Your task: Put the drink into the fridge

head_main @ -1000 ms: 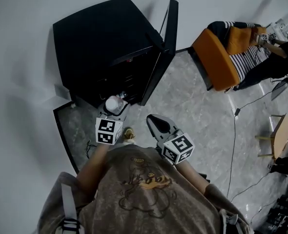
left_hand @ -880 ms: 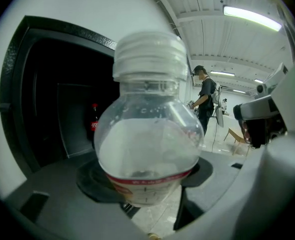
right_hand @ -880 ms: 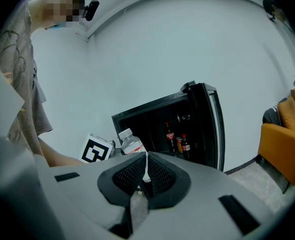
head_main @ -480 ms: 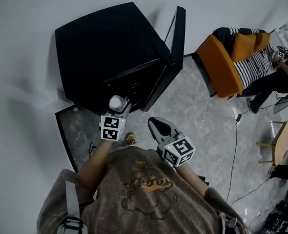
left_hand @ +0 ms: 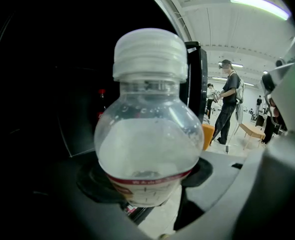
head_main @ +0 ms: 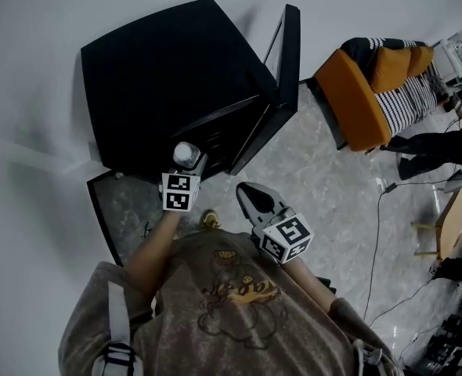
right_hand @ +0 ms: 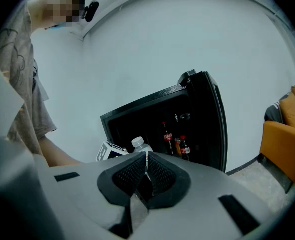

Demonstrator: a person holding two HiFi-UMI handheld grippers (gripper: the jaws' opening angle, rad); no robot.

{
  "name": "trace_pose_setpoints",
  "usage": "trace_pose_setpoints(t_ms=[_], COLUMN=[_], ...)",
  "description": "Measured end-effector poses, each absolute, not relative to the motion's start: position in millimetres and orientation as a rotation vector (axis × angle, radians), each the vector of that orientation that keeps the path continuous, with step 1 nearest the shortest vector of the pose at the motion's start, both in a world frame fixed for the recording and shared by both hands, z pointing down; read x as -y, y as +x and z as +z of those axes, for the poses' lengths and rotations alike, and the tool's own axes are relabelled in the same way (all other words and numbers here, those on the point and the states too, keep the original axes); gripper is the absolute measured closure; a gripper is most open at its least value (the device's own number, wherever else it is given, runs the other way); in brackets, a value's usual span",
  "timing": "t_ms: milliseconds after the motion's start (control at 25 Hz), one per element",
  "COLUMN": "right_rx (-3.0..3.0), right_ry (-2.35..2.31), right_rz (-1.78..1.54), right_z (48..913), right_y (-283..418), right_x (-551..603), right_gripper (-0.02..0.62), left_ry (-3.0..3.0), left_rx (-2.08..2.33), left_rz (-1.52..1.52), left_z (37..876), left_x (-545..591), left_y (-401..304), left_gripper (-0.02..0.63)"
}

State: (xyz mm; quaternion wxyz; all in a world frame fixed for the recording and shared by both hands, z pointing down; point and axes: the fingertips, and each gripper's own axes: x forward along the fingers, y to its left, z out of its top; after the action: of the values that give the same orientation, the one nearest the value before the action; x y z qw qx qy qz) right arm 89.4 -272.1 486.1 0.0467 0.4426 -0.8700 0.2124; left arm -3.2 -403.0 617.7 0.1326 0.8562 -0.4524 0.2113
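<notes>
Left gripper (head_main: pixel 187 165) has its two jaws pressed on the sides of a small clear plastic bottle (left_hand: pixel 149 134) with a white screw cap and a red band on its label. The bottle stands straight up between the jaws and has a pale, cloudy drink inside. From the head view, the bottle is right at the open front of the small black box-shaped fridge (head_main: pixel 157 65), on its near side. I cannot tell if the bottle is inside the fridge yet. The fridge's black door (head_main: pixel 284 69) is swung wide open to the right. Inside the fridge, dark drink bottles with red caps (right_hand: pixel 167 135) stand toward the right side.

Right gripper (right_hand: pixel 146 170) has its jaws shut together with nothing between them. It hangs to the right of the left gripper, near the person's body, and points at the fridge.

The person wears a grey shirt (head_main: pixel 235 304) with a drawing on it. The floor (head_main: pixel 325 186) is grey stone with light veins. Far to the right is an orange armchair (head_main: pixel 344 92) with a striped cloth on it. In the left gripper view, another person in dark clothes (left_hand: pixel 228 106) stands far off.
</notes>
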Motion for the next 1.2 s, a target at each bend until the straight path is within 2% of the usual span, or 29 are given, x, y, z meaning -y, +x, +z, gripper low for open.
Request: trace_pose_setpoints(t_ms=[1200], right_rx=[2.639], right_ry=[1.300], right_rz=[0.642], right_z=[491], right_y=[87], right_x=[312], right_gripper=[0.569], left_ry=[2.370], left_rx=[1.433], left_rz=[0.687], left_z=[665], left_x=[471], left_y=[-25], left_gripper=[0.304])
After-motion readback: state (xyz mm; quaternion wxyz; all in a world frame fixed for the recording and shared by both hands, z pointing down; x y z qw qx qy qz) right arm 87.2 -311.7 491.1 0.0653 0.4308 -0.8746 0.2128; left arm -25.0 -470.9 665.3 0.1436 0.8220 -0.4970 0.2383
